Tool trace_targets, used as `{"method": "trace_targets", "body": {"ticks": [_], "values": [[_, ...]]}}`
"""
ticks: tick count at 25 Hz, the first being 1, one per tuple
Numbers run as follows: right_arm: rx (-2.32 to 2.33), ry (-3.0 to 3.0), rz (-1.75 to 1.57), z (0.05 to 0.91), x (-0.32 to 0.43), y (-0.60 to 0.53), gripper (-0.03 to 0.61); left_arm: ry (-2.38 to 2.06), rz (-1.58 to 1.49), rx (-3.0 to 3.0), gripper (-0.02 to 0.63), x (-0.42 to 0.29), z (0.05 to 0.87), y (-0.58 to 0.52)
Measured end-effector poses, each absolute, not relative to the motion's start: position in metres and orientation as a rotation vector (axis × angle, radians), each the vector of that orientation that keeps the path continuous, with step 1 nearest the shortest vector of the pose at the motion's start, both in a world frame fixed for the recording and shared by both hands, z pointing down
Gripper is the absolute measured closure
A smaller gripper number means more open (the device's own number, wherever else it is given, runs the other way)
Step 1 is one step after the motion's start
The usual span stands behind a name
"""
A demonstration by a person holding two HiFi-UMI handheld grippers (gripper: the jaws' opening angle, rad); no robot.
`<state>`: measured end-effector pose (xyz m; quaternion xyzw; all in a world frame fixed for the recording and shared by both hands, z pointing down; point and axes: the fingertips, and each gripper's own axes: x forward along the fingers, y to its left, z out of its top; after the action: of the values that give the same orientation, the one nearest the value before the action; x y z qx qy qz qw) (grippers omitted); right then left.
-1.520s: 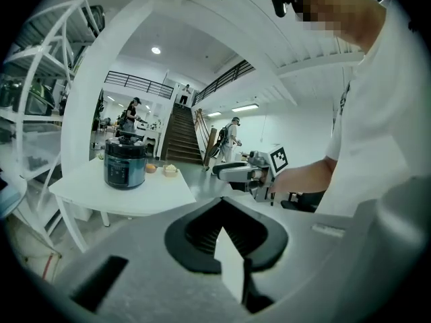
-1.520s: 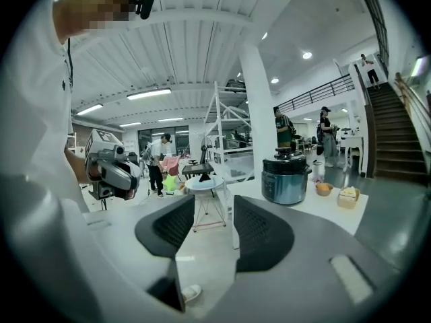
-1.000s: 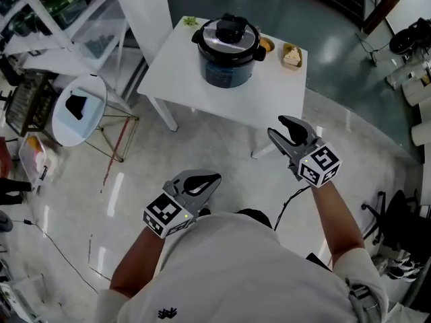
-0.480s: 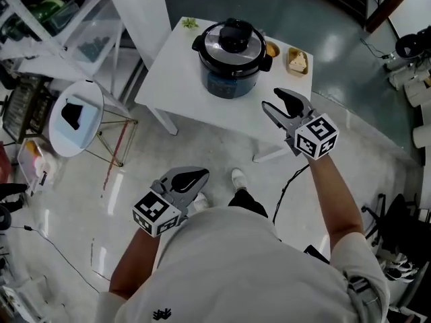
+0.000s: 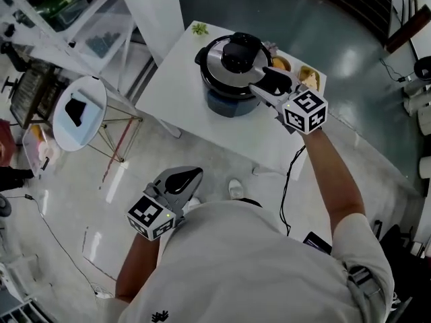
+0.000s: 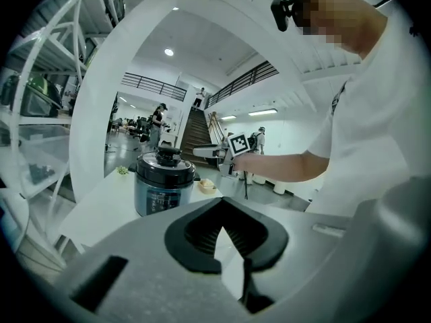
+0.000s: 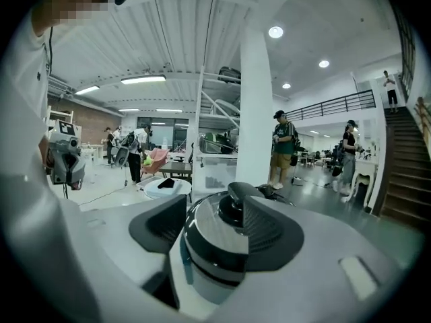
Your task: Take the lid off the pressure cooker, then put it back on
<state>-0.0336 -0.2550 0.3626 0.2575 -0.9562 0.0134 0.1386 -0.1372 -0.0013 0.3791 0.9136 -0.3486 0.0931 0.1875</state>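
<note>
1. Tongs first: the left tongs are hanging low beside the person's body, well apart from the table, tips resting together with nothing between them.
2. The pressure cooker is standing toward the far side of the white table, and its lid is sitting on it, not yet taken off.
3. The right tongs are reaching over the lid's right edge. Their jaws have just been opening and are standing wide apart, with the black knob showing between them but no pad touching it.
4. The lid is looking like stiff, heavy metal with a shiny, slippery top, so I am judging the knob the one sound place to take hold. It is probably needing a twist before lifting, and the pot may be turning with it.
5. The table is looking smooth and bare in front of the cooker, leaving room for the lid. Two small dishes are sitting just beside the pot on the right.
6. A rack and a small round table are standing at the left on a glossy floor, in a large hall where other people are standing about.
</note>
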Motion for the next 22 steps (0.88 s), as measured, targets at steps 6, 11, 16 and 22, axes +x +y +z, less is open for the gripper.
{"method": "trace_targets", "body": {"ticks": [6, 11, 16, 22], "values": [[0.645, -2.756, 0.013, 0.372, -0.054, -0.312, 0.265, -1.125, 0.262, 2.504, 0.607, -0.136, 0.381, -0.02], [0.56, -2.741, 0.001, 0.38, -0.077, -0.338, 0.249, -1.241, 0.25, 2.426, 0.607, -0.146, 0.384, -0.025], [0.484, -2.689, 0.001, 0.392, -0.09, -0.355, 0.239, -1.313, 0.244, 2.38, 0.607, -0.15, 0.384, -0.027], [0.415, -2.581, 0.006, 0.406, -0.098, -0.36, 0.244, -1.35, 0.255, 2.352, 0.607, -0.152, 0.387, -0.025]]}}
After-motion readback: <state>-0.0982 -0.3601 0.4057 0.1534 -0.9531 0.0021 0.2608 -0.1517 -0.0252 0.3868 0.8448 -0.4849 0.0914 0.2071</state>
